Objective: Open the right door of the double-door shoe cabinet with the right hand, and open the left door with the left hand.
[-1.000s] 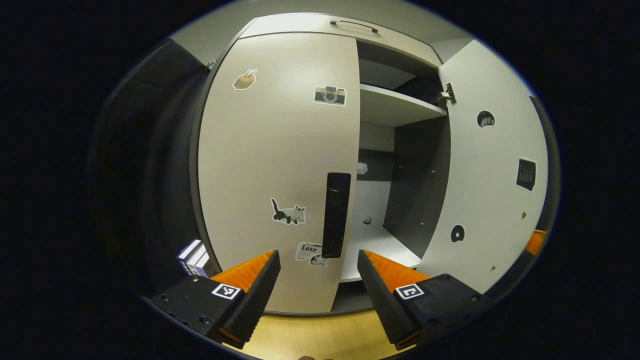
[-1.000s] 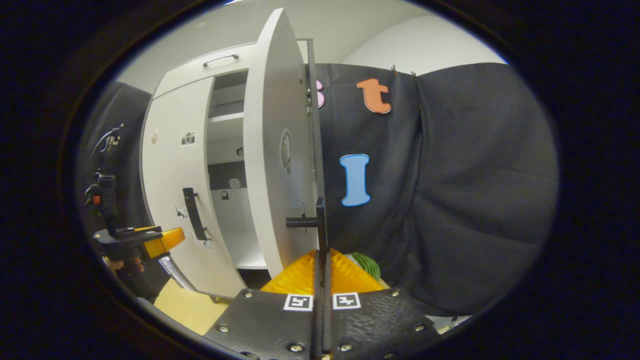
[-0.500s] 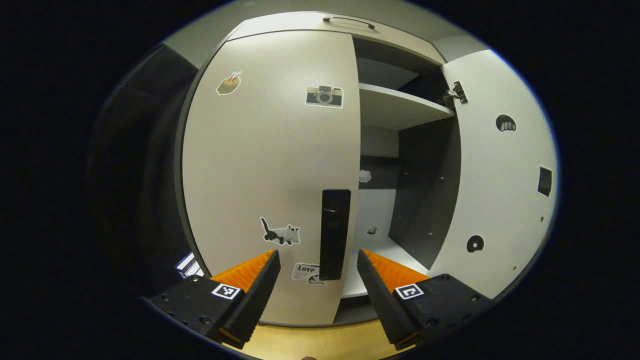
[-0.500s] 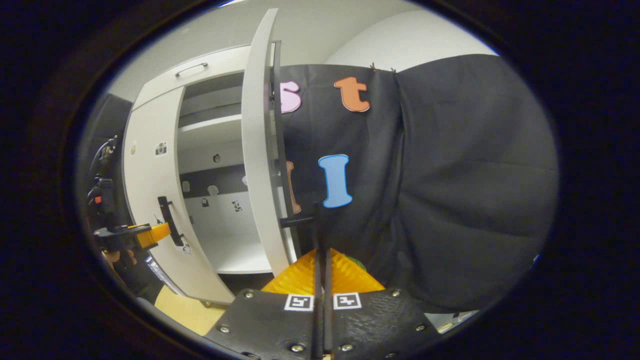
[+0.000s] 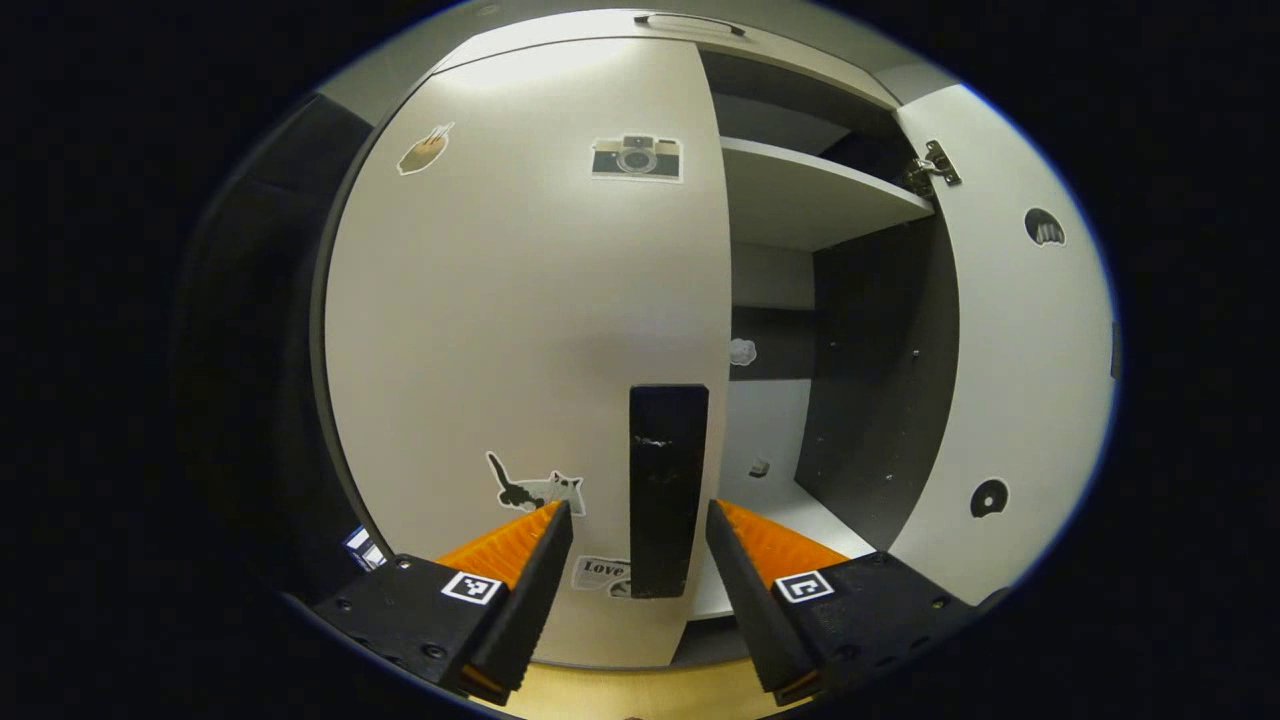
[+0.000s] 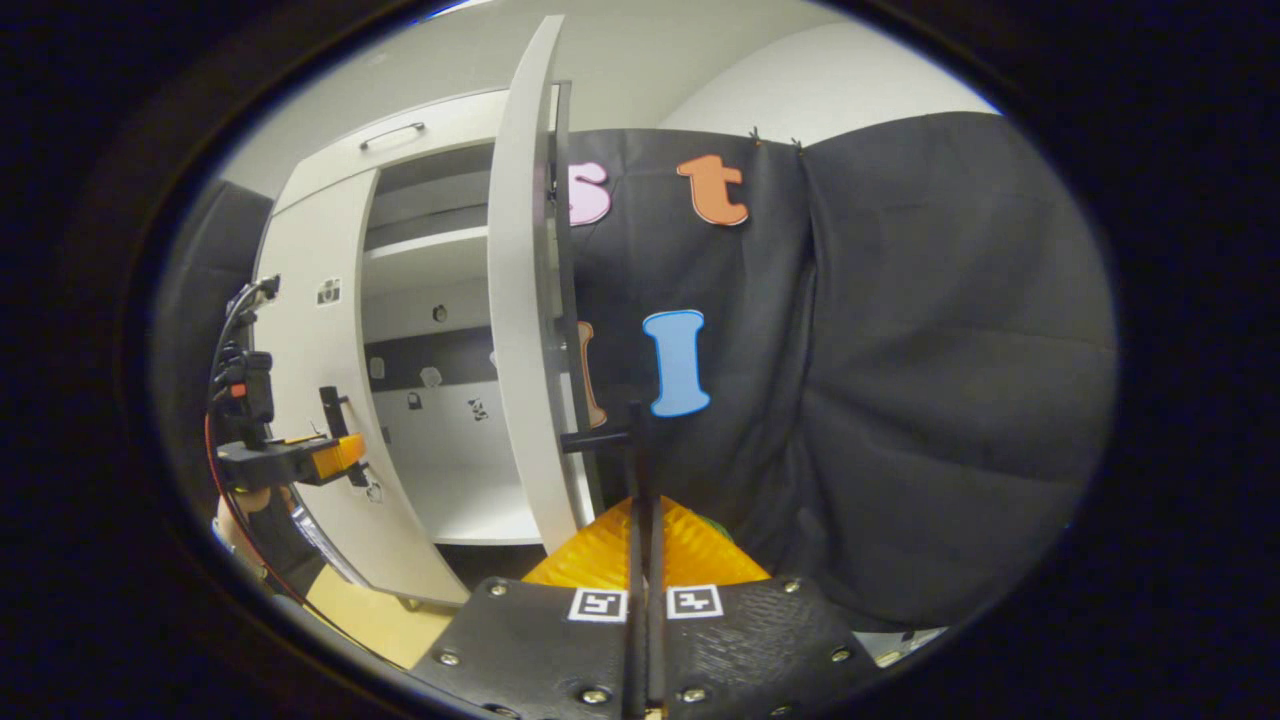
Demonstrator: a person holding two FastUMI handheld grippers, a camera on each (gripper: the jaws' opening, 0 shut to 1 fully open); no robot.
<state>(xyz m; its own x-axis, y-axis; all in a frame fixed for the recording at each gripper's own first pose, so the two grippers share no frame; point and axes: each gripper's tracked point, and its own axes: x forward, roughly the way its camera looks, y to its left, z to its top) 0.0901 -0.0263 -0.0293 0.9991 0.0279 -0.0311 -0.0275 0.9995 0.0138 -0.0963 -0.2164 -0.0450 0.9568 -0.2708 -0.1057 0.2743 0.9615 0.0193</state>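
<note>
Both jaws astride left handle (image 5: 666,490)

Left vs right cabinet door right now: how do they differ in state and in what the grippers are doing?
The pale left door is closed, flat against the cabinet; the pale right door is swung wide open, showing the shelves. The left door's black bar handle sits between the open fingers of the left gripper, ungripped; the right door's thin black handle is clamped in the shut right gripper. Both doors are pale with stickers and black handles.
</note>
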